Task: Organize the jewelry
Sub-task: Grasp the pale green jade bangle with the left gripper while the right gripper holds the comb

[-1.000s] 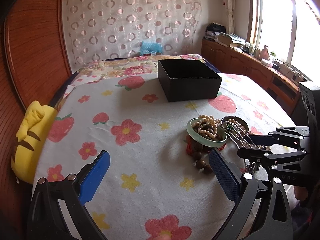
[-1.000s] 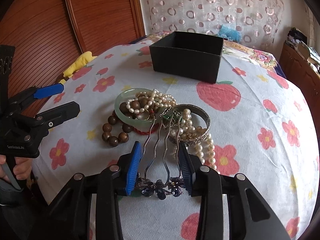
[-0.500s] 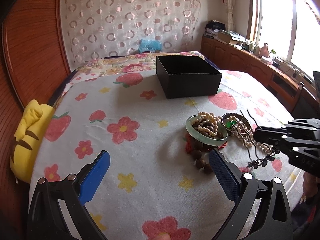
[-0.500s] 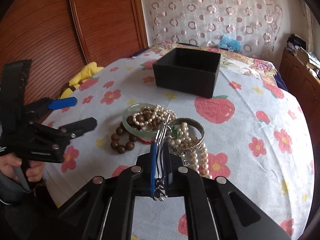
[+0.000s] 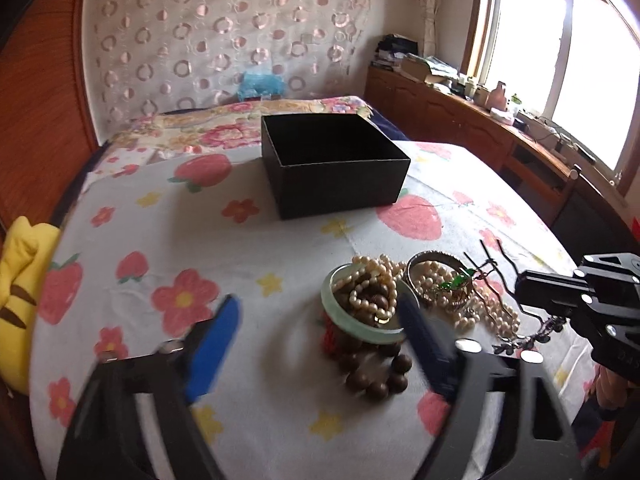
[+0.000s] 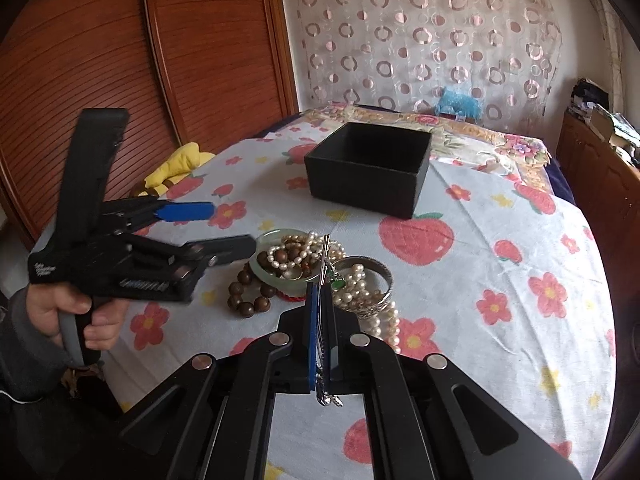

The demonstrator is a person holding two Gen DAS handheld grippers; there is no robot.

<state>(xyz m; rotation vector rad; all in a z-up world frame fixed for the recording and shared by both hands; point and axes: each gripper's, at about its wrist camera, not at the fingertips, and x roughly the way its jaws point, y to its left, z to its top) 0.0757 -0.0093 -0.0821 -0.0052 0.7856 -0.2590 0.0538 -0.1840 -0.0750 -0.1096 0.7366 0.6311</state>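
Note:
An open black box [image 5: 336, 184] [image 6: 368, 184] stands at the far side of the flowered tablecloth. Nearer lies a jewelry pile: a jade bangle [image 5: 362, 330] [image 6: 266, 240], a pearl necklace [image 5: 372, 292], a silver bangle [image 5: 432, 258] [image 6: 382, 276] and a brown bead bracelet [image 5: 380, 376] [image 6: 248, 296]. My right gripper [image 6: 320, 292] [image 5: 560, 300] is shut on a metal hair comb [image 6: 326, 252] [image 5: 496, 276], lifted just off the pile. My left gripper [image 5: 316, 340] [image 6: 232, 228] hovers at the pile's left side. Its jaws are closing, with the jade bangle partly between them and not pressed.
A yellow plush toy [image 5: 16, 280] [image 6: 180, 164] lies off the table's left edge. Wooden wardrobe doors [image 6: 200, 60] stand behind it. A bed with a flowered cover [image 5: 240, 128] is beyond the box, and a cluttered wooden cabinet [image 5: 460, 120] runs under the window.
My right gripper closed on the hair comb and raised it from the pile. My left gripper moved right toward the jade bangle and its jaws narrowed.

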